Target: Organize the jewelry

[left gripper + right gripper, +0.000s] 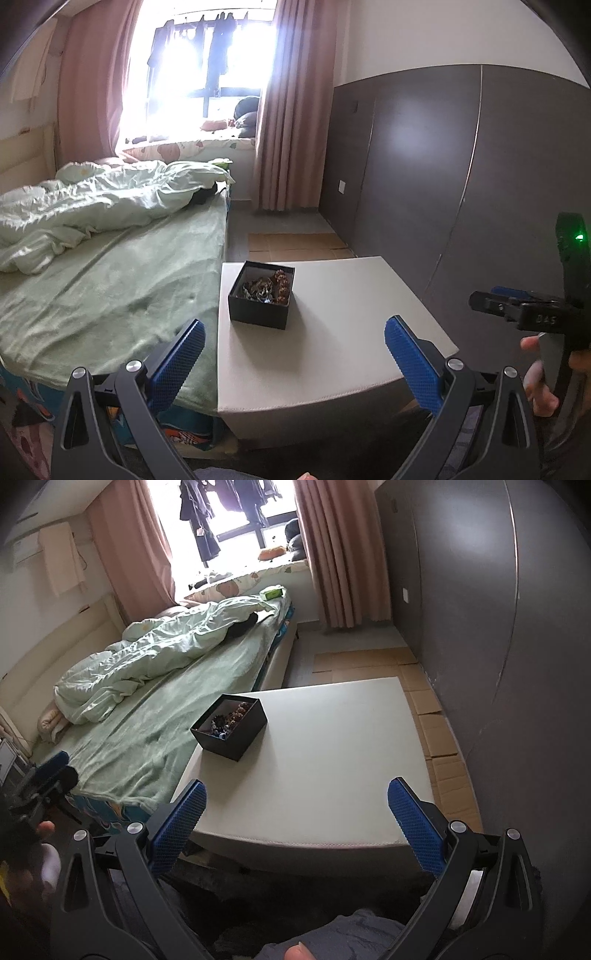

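An open black box stands on the left part of a white table. Inside lies a tangle of beaded jewelry, brown and dark beads mixed. My left gripper hangs open above the table's near edge, well short of the box, with nothing between its blue pads. My right gripper is open too, over the near table edge, right of the box and apart from it. The right gripper also shows in the left wrist view at the far right, held by a hand.
A bed with a green sheet and a crumpled duvet butts against the table's left side. A dark wardrobe wall runs along the right. Flattened cardboard covers the floor beyond and beside the table.
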Tool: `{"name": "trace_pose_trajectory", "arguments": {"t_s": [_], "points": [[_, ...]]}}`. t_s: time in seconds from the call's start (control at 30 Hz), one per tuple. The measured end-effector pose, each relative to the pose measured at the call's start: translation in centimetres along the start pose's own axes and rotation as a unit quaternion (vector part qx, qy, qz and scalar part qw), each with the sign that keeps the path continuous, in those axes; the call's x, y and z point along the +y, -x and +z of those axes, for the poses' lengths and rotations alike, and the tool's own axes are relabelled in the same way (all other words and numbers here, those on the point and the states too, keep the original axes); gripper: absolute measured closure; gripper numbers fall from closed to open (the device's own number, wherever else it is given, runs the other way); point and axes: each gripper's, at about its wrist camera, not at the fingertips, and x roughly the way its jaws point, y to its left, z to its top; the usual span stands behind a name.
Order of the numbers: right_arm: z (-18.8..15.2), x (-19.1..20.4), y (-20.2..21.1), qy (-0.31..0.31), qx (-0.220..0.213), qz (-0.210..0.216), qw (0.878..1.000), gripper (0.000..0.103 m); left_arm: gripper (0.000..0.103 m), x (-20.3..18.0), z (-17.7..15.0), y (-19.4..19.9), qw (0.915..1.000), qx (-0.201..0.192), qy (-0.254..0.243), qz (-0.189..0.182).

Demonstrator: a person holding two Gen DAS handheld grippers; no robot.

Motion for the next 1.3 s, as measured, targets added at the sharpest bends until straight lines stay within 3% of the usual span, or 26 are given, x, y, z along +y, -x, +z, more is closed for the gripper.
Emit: {"name": "trace_pose_trajectory", "arguments": {"t_s": [0.33, 0.67, 1.3], "points": [[-0.1, -0.9, 0.1, -0.016, -0.018, 0.003, 1.000, 0.005, 0.008, 1.5, -0.4, 0.2, 0.9993, -0.010, 0.037, -0.001], [-0.2, 0.4, -0.1, 0.017, -0.019, -0.021, 0.999, 0.005, 0.008, -0.5, -0.8, -0.1, 0.9995, -0.015, -0.007, 0.027], [-0.3, -0.2, -0.1, 0.005, -0.018, -0.014, 1.000, 0.005, 0.008, 0.5, -0.7, -0.1, 0.9995, -0.014, 0.013, 0.025]]}}
